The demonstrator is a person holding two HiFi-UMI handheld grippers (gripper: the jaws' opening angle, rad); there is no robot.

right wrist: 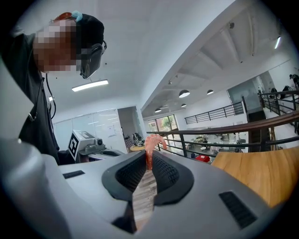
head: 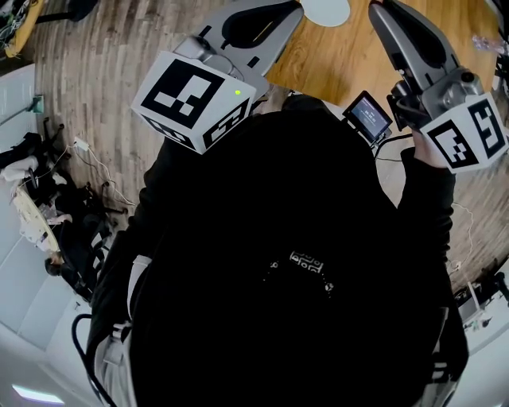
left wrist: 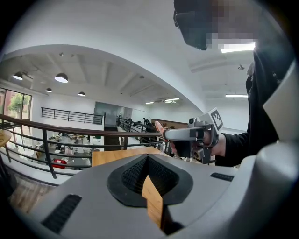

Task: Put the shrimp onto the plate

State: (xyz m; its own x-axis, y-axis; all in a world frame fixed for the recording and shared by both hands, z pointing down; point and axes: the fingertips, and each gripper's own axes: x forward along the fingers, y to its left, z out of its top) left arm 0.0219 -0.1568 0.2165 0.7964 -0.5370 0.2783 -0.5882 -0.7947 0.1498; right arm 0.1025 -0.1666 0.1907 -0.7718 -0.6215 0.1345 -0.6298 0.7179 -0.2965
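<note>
The right gripper's [right wrist: 149, 158] jaws pinch a pink shrimp [right wrist: 150, 144] at their tips, its curled end sticking up above them. The left gripper's [left wrist: 147, 161] jaws are pressed together at the tips with nothing between them. Both grippers are held up in front of the person's dark top, side by side and apart, over the wooden table [head: 342, 60]. The edge of a white plate [head: 326, 9] shows on the table between them, well clear of the shrimp. Beyond the table runs a railing [right wrist: 224, 130].
</note>
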